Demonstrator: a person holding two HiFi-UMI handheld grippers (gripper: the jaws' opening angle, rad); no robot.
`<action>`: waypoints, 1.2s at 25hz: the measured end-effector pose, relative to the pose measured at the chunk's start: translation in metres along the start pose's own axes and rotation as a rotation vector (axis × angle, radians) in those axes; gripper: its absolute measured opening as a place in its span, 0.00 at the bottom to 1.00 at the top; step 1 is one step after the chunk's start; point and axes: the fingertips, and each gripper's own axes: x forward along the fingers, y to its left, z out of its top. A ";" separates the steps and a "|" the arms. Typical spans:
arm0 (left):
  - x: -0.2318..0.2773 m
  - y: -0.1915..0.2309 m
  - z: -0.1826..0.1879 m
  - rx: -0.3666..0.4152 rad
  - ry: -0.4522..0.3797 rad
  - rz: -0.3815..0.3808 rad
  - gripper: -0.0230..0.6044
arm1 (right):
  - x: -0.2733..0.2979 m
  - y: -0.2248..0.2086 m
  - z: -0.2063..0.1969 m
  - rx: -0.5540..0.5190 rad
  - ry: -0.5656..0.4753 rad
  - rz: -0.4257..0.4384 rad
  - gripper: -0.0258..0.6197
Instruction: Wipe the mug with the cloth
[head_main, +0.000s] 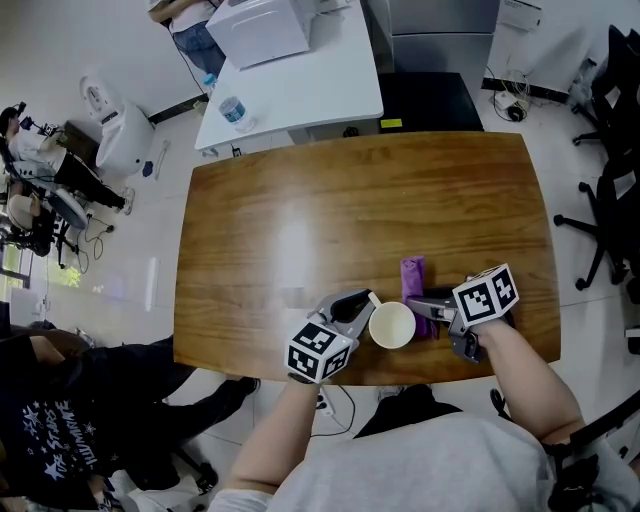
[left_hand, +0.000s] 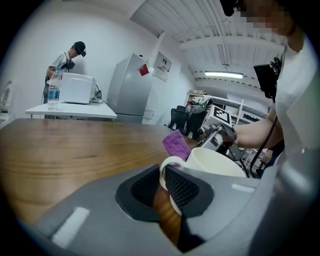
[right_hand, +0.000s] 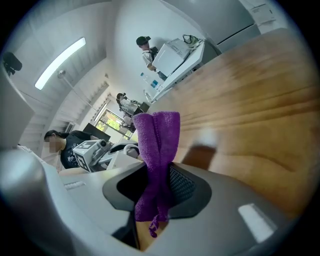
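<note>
A white mug (head_main: 392, 325) stands near the front edge of the wooden table (head_main: 300, 220). My left gripper (head_main: 362, 303) comes at it from the left. In the left gripper view its pads sit against both sides of the mug's thin handle (left_hand: 163, 170), so the left gripper (left_hand: 162, 182) is shut on it. My right gripper (head_main: 425, 303) is just right of the mug, shut on a purple cloth (head_main: 412, 275). In the right gripper view the folded cloth (right_hand: 157, 150) stands up out of the jaws, with the mug (right_hand: 122, 157) behind it to the left.
Behind the wooden table is a white table with a water bottle (head_main: 233, 112) and a white box (head_main: 258, 28); a person (left_hand: 65, 57) stands there. Office chairs (head_main: 610, 200) stand to the right. Another person (head_main: 60, 400) sits at the left.
</note>
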 end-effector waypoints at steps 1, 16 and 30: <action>0.000 0.000 0.000 -0.001 0.001 -0.001 0.07 | 0.000 -0.001 -0.002 0.004 0.002 -0.002 0.23; -0.001 -0.002 0.000 -0.007 0.001 -0.010 0.07 | -0.012 0.045 0.059 -0.134 -0.163 0.072 0.23; 0.000 -0.002 -0.002 -0.059 -0.020 -0.003 0.08 | 0.031 0.011 0.030 -0.063 -0.025 0.033 0.23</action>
